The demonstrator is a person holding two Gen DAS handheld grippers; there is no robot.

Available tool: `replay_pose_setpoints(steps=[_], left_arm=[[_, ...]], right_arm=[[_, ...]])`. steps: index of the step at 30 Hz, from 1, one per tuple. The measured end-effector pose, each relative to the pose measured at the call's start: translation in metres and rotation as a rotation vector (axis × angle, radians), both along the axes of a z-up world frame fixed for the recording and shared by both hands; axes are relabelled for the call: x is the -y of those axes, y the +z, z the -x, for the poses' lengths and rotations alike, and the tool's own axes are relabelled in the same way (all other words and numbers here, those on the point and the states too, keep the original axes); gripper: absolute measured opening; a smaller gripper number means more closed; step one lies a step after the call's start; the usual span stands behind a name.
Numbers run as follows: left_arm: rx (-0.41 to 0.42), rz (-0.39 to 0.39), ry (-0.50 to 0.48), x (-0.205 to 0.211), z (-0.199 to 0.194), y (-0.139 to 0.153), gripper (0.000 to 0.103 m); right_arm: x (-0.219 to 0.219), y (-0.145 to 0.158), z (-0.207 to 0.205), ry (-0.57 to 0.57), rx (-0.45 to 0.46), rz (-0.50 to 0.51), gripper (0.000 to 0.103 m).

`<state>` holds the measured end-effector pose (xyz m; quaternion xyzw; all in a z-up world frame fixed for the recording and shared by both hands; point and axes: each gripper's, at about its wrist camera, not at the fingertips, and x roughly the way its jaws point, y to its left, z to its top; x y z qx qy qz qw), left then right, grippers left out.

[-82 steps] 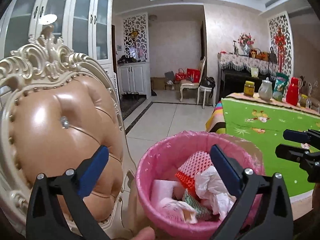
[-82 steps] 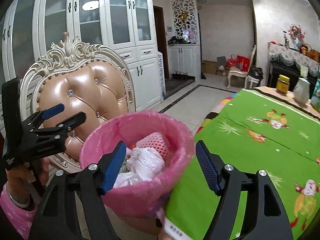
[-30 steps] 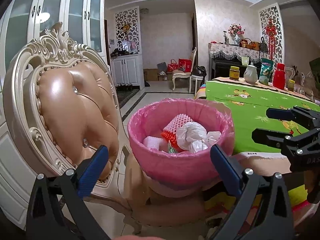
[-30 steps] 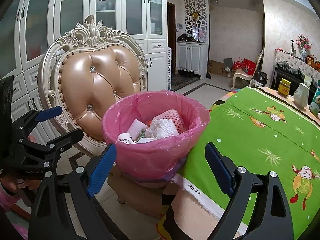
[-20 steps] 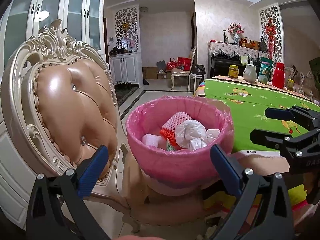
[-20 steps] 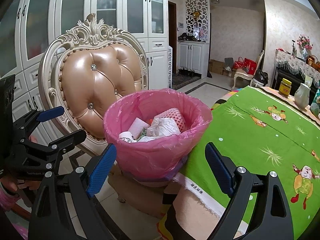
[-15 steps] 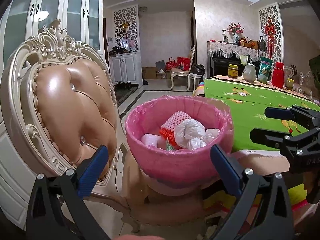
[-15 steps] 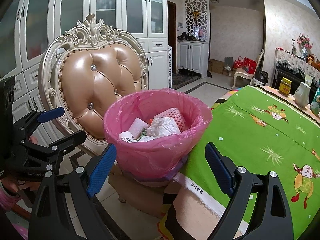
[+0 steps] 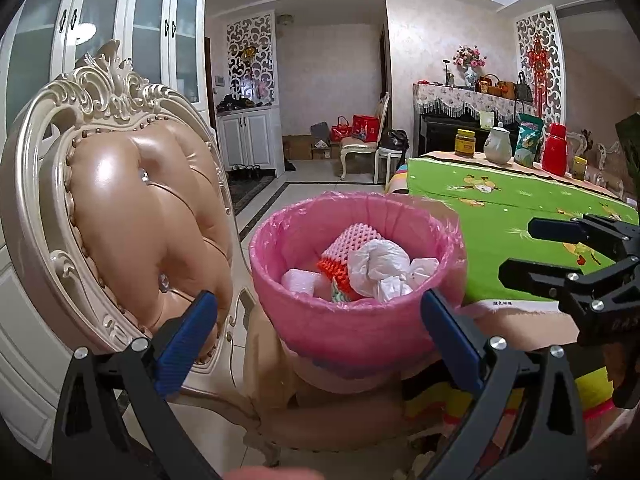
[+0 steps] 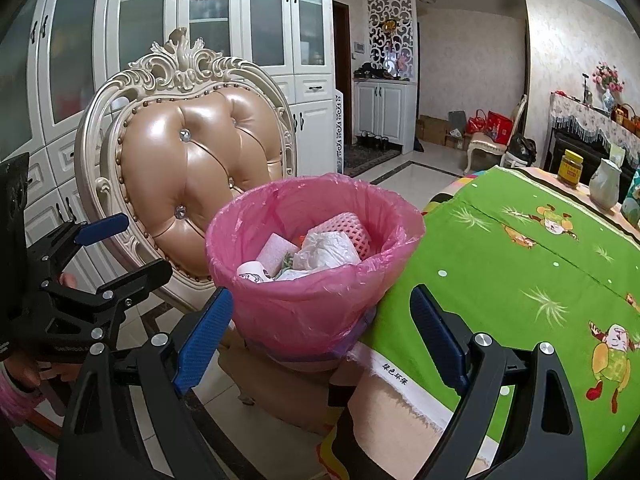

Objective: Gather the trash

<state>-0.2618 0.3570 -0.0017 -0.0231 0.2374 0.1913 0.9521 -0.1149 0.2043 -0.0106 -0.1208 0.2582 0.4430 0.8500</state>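
Bin on chair seat framed by both wide-open, empty grippers; trash already inside.

Going left to right: left gripper (image 9: pixel 316 322) and right gripper (image 10: pixel 322 330) are held spread, nothing between the jaws. The pink-lined trash bin (image 10: pixel 316 280) sits on the tufted chair (image 10: pixel 192 176), against the green tablecloth (image 10: pixel 520 256) edge. For a clean grab, the liner rim would best be pinched at opposite sides, bin kept upright. Small printed characters (image 10: pixel 394 374) are seen on the cloth hem, possibly Chinese; unreadable.

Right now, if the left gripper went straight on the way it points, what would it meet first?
Most likely the pink-lined round trash bin on the chair seat, which sits centred between the open fingers of the left gripper; depth is unclear, but nothing shows in between.
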Motion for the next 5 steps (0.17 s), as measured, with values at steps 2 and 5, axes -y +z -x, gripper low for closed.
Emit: replay_pose_setpoints(steps=[2,5], left_arm=[[0.001,-0.002,0.004,0.0004,0.0001,0.0002,0.098],[0.004,0.004,0.011,-0.0009,0.0007,0.0007,0.098]], right_arm=[[-0.0001,0.0,0.0003,-0.001,0.001,0.0,0.085],[0.0001,-0.0001,0.0003,0.0,-0.002,-0.001,0.085]])
